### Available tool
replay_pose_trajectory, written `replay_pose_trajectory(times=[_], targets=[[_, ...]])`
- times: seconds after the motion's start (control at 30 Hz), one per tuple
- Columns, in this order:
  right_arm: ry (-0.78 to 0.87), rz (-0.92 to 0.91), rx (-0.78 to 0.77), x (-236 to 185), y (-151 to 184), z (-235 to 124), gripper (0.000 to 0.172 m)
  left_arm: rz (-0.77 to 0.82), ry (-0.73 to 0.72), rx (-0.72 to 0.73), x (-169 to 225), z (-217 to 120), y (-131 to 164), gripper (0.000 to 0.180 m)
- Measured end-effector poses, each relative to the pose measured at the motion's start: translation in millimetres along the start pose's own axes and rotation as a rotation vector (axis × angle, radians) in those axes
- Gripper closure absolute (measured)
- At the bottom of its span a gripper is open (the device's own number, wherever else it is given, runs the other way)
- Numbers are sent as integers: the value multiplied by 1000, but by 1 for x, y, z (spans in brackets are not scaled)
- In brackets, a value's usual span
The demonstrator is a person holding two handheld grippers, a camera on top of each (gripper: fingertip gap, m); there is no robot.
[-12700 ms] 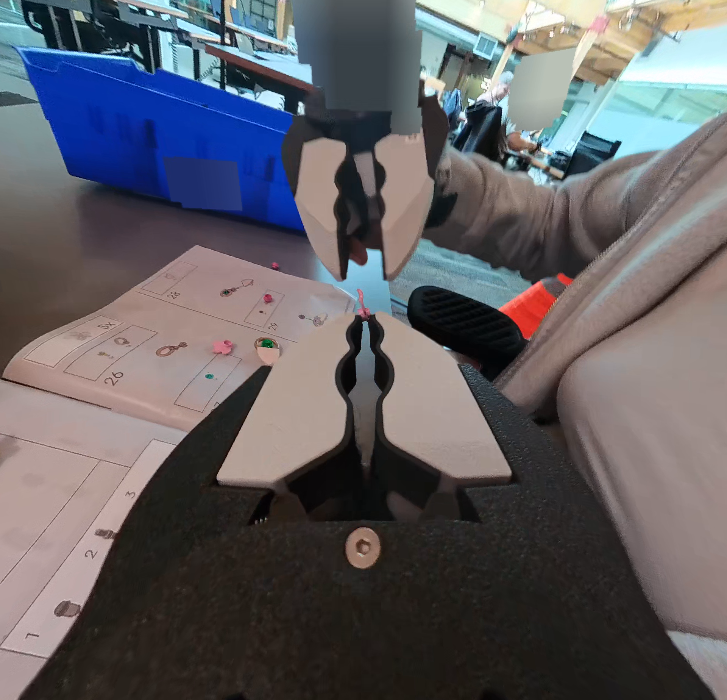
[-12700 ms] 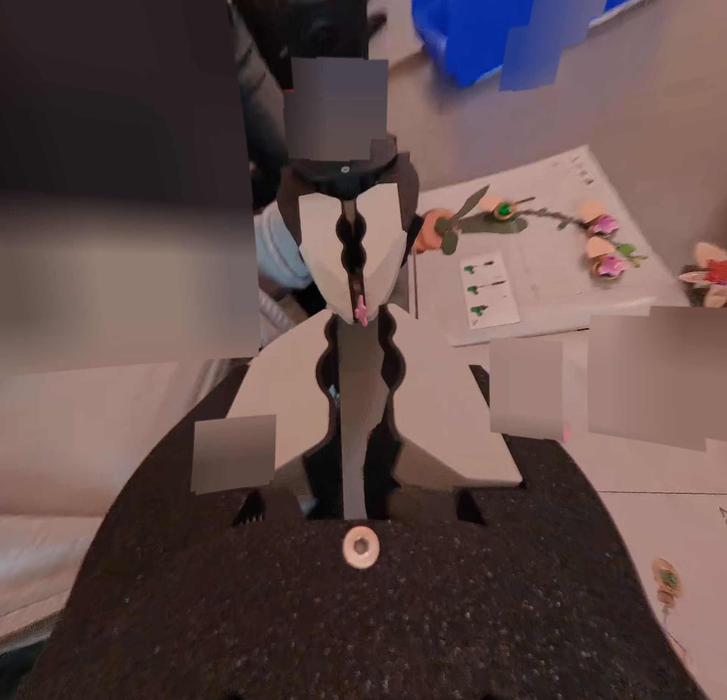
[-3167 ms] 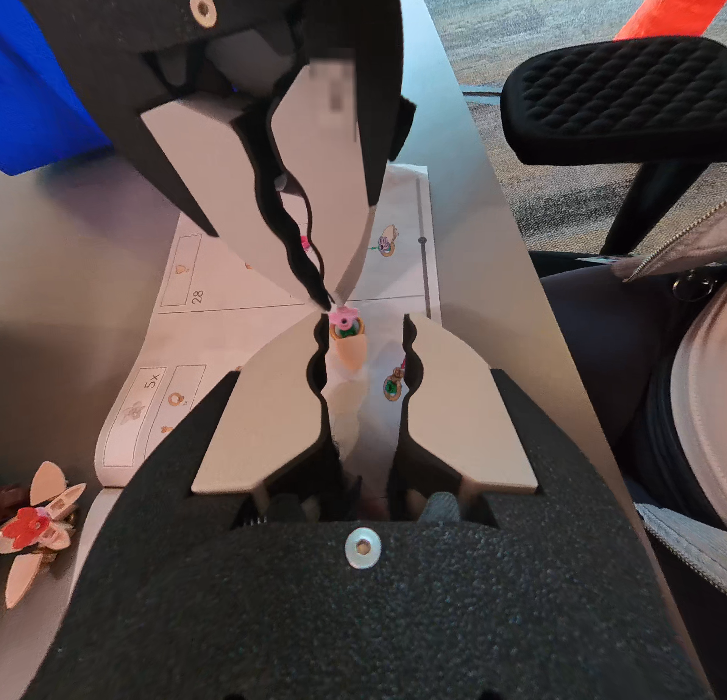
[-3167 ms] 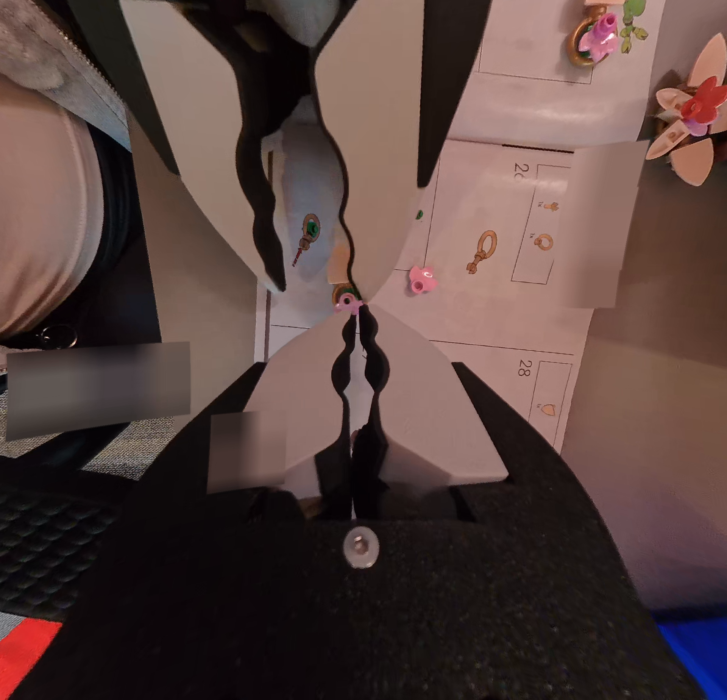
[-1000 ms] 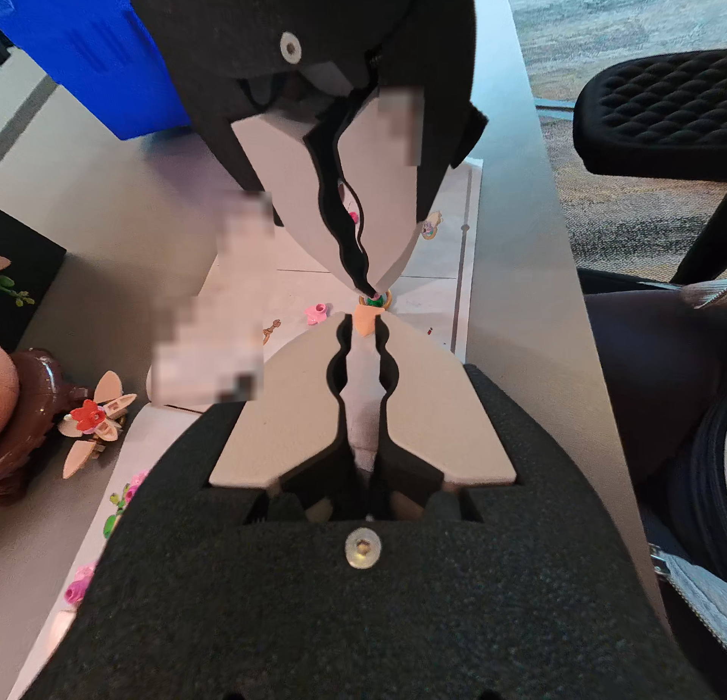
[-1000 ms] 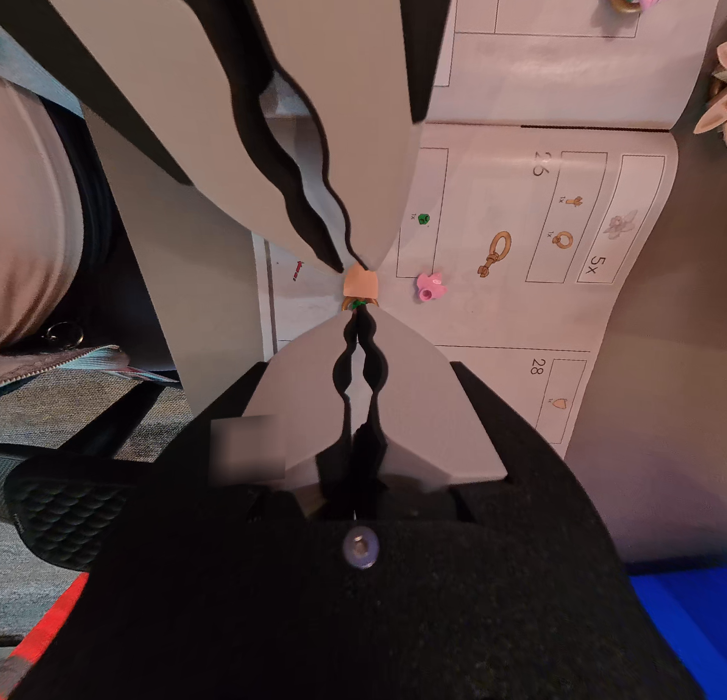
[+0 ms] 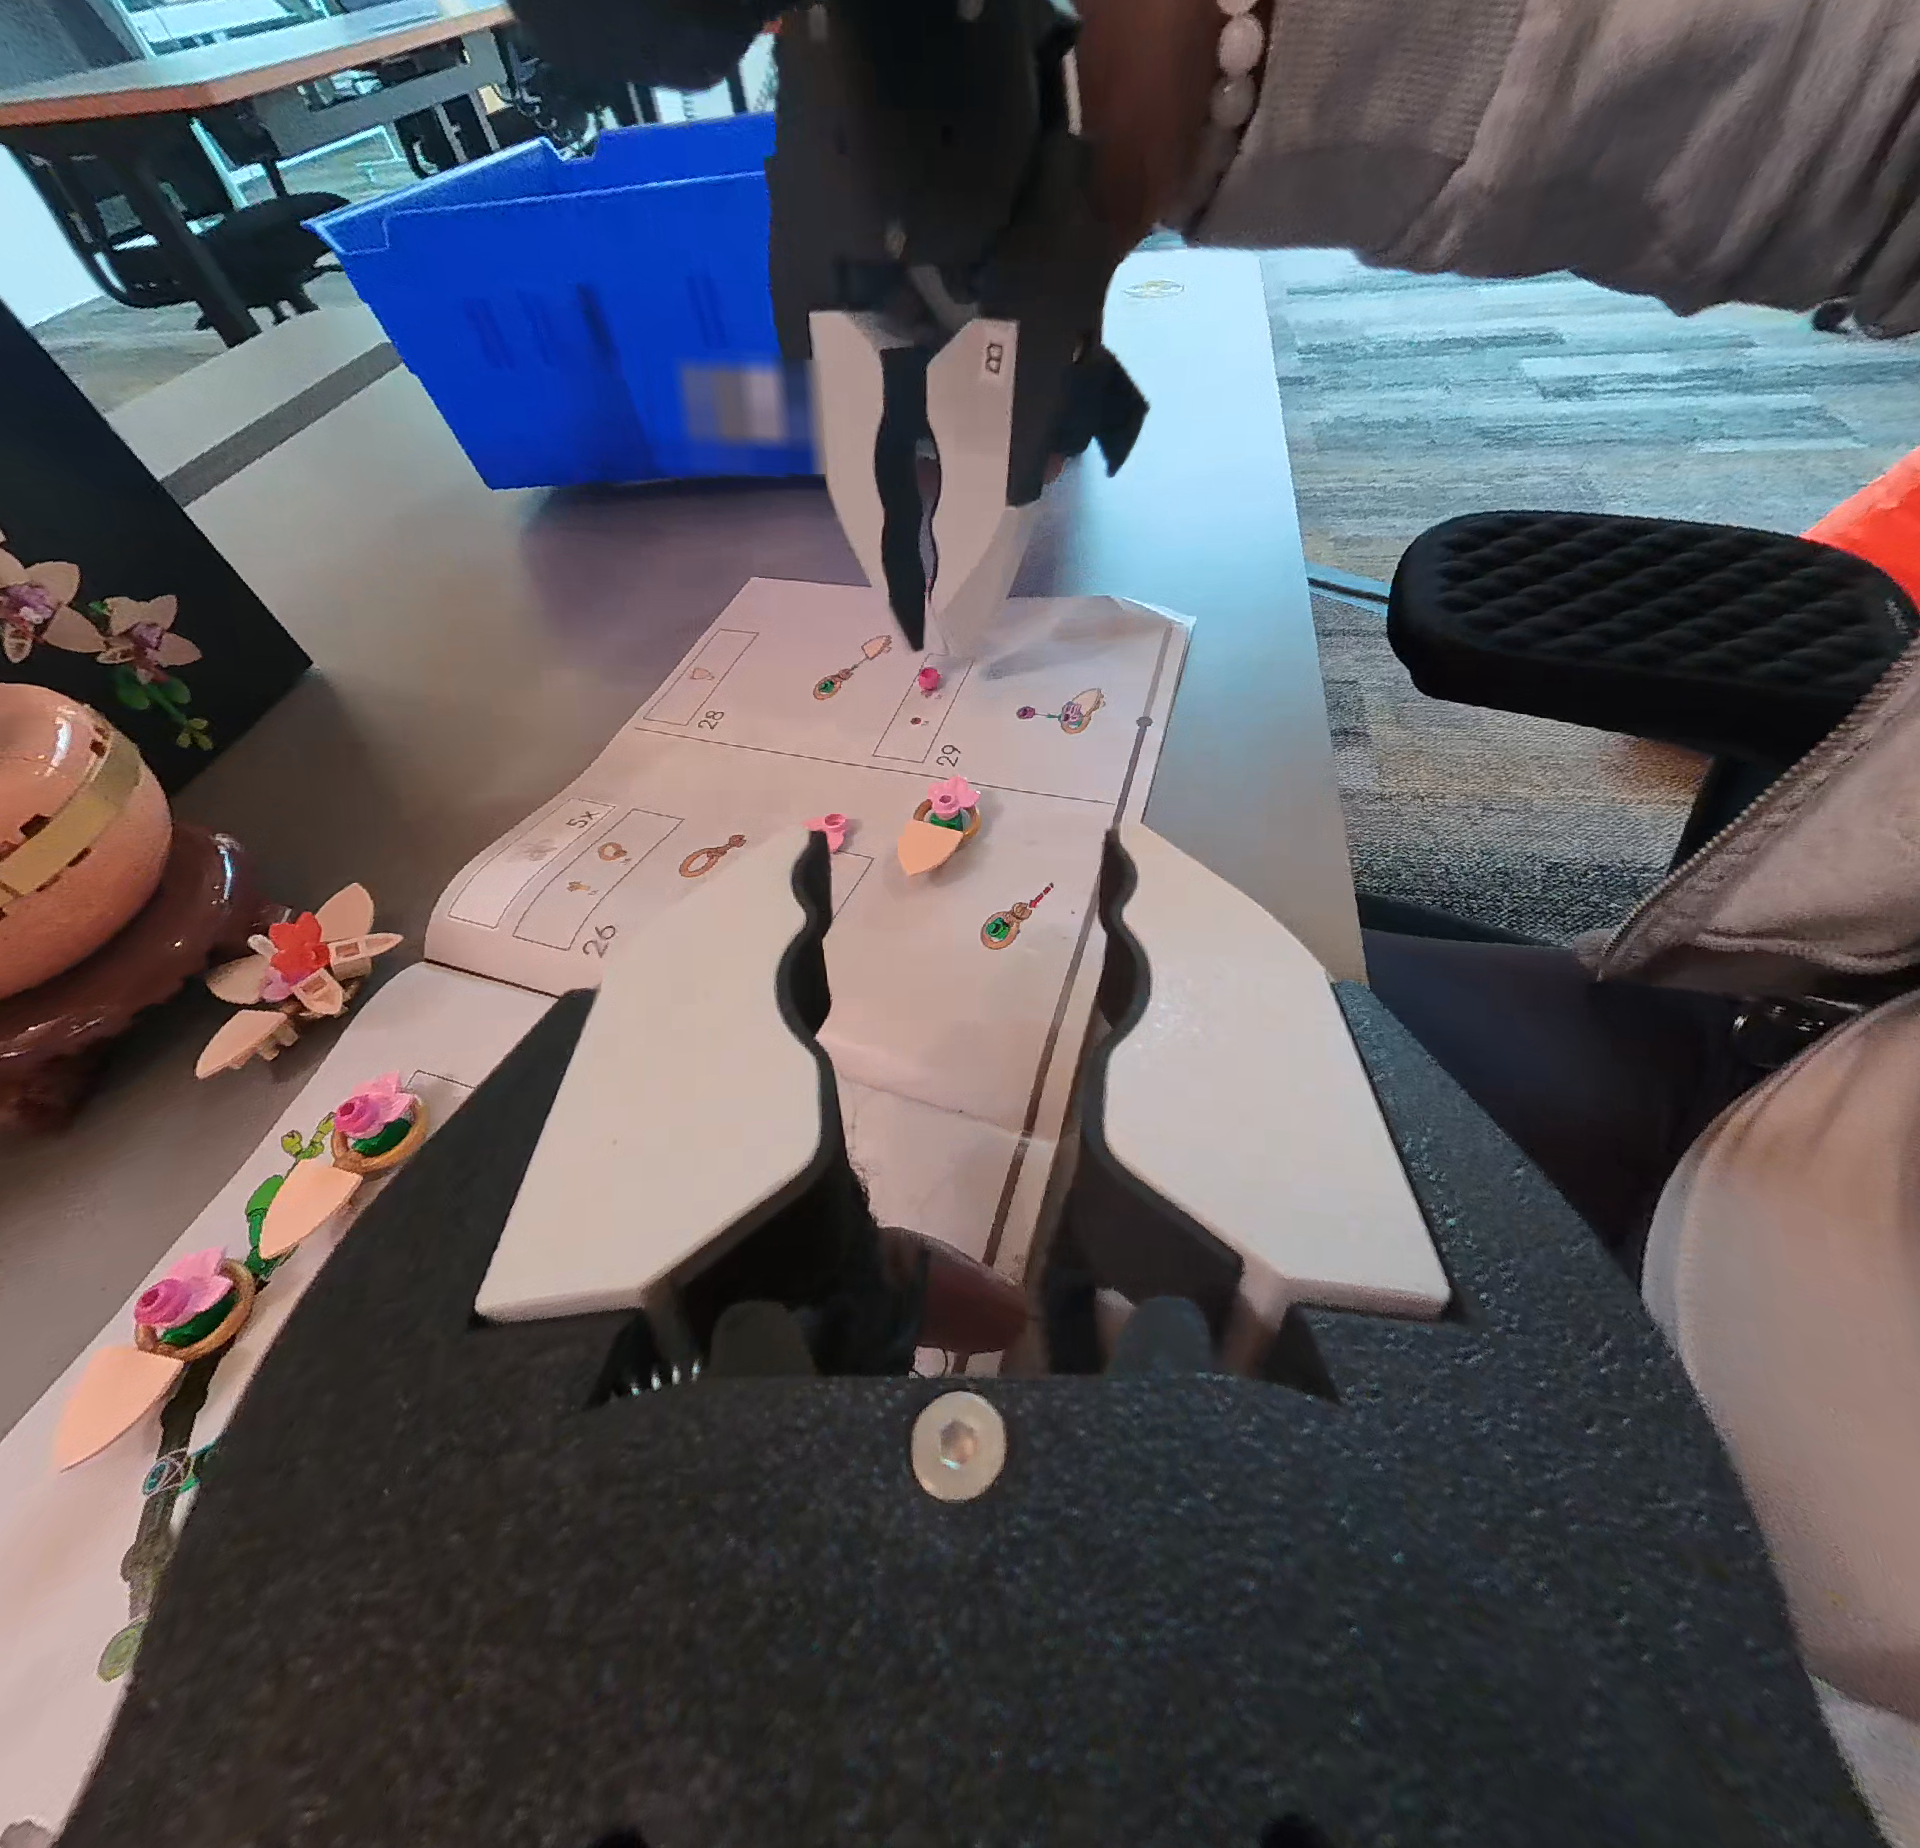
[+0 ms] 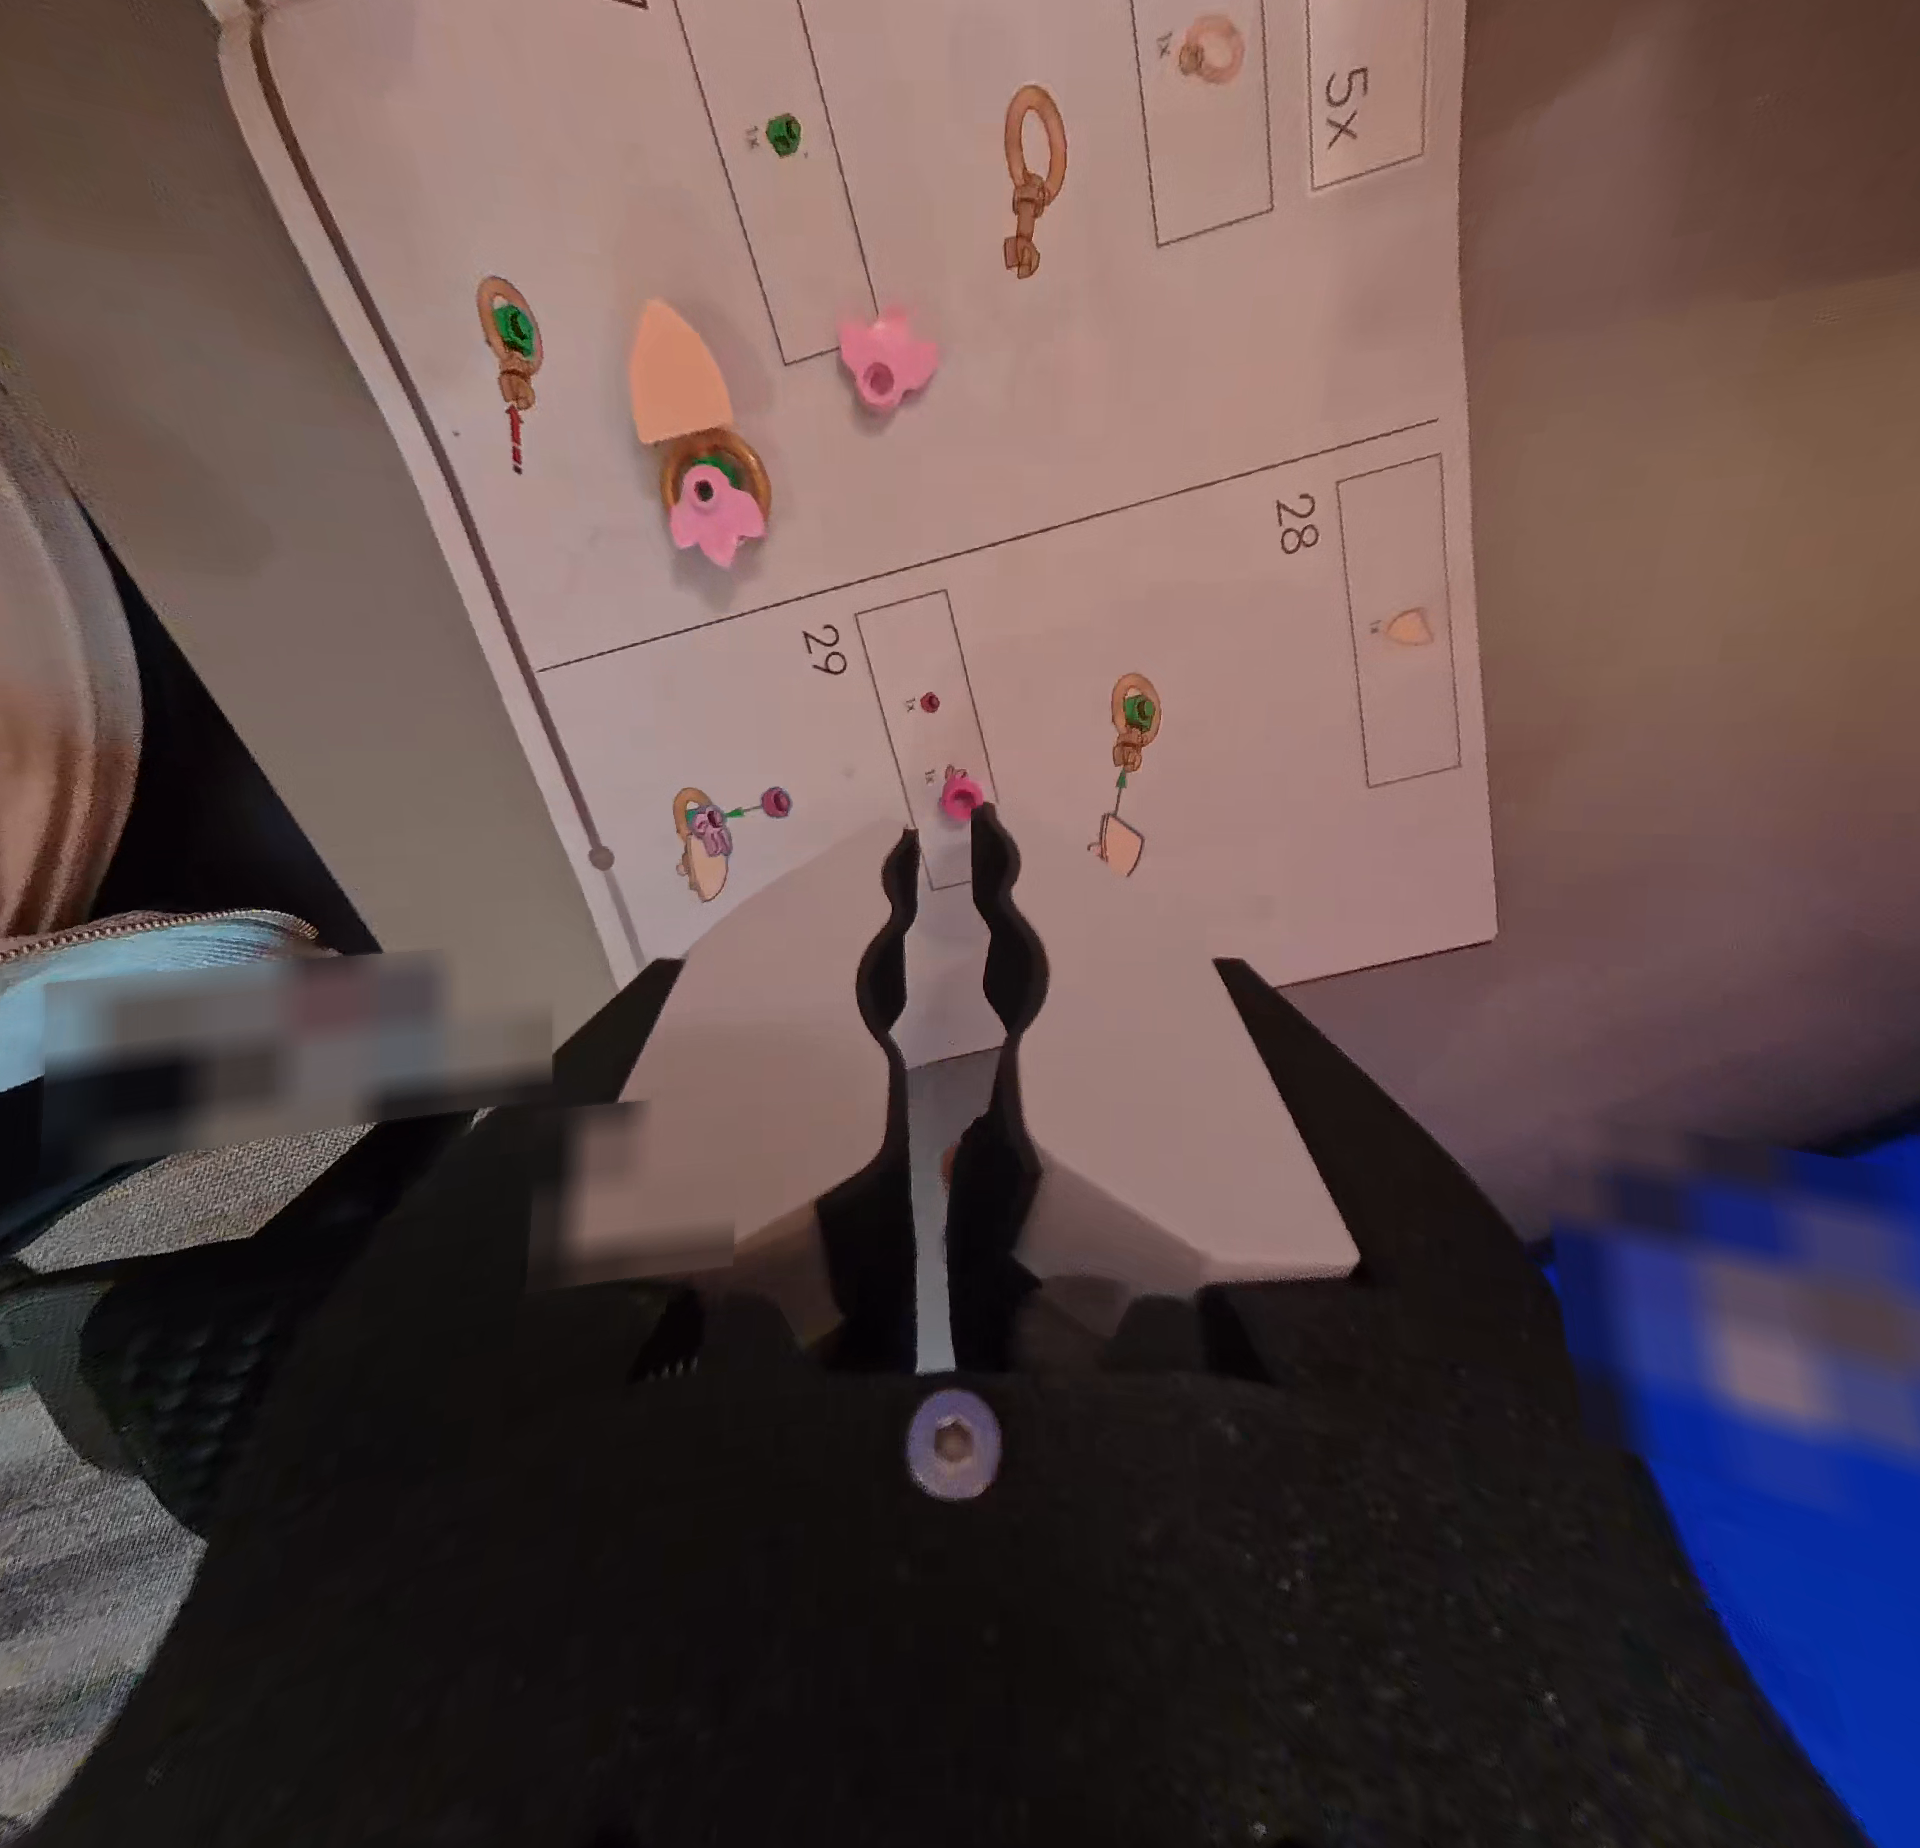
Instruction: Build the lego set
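Left wrist view: left claw point(image 7: 961, 848) wide, bare; right claw point(image 8: 943, 827) narrow, tips beside pink stud point(image 8: 960, 799).

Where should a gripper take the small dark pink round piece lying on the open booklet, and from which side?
Probably from above, pads on two opposite sides of the small dark pink round piece. It is tiny, round and lies on the flat booklet, so only its sides offer grip. The right gripper is open beside it, one fingertip at its edge; it likely needs centring first.
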State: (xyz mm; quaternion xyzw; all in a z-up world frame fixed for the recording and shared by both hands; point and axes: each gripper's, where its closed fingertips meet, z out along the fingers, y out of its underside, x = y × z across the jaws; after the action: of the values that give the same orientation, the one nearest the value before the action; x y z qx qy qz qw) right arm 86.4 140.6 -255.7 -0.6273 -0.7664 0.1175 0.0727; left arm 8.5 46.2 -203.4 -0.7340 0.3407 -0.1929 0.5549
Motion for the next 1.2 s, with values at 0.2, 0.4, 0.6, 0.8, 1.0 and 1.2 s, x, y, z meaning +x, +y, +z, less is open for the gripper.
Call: replay_pose_trajectory(times=[0.2, 0.4, 0.6, 0.8, 1.0, 1.2], targets=[[-14, -25, -41, 3, 1, 7, 162, 11, 15, 3, 3, 0, 0, 135], [5, -34, -102, 5, 11, 2, 158, 9, 15, 27, 4, -2, -2, 135], [235, -21, -176, 31, 38, -60, 159, 22, 24, 18, 6, -1, -1, 135], [178, -46, -308, 26, 58, -21, 160, 38, 21, 20, 7, -1, -1, 137], [160, -22, -288, 34, 54, -9, 161, 25, 22, 28, 6, -2, -2, 137], [168, -29, -310, 35, 55, -5, 168, 9, 28, 40, 5, -3, -3, 137]])
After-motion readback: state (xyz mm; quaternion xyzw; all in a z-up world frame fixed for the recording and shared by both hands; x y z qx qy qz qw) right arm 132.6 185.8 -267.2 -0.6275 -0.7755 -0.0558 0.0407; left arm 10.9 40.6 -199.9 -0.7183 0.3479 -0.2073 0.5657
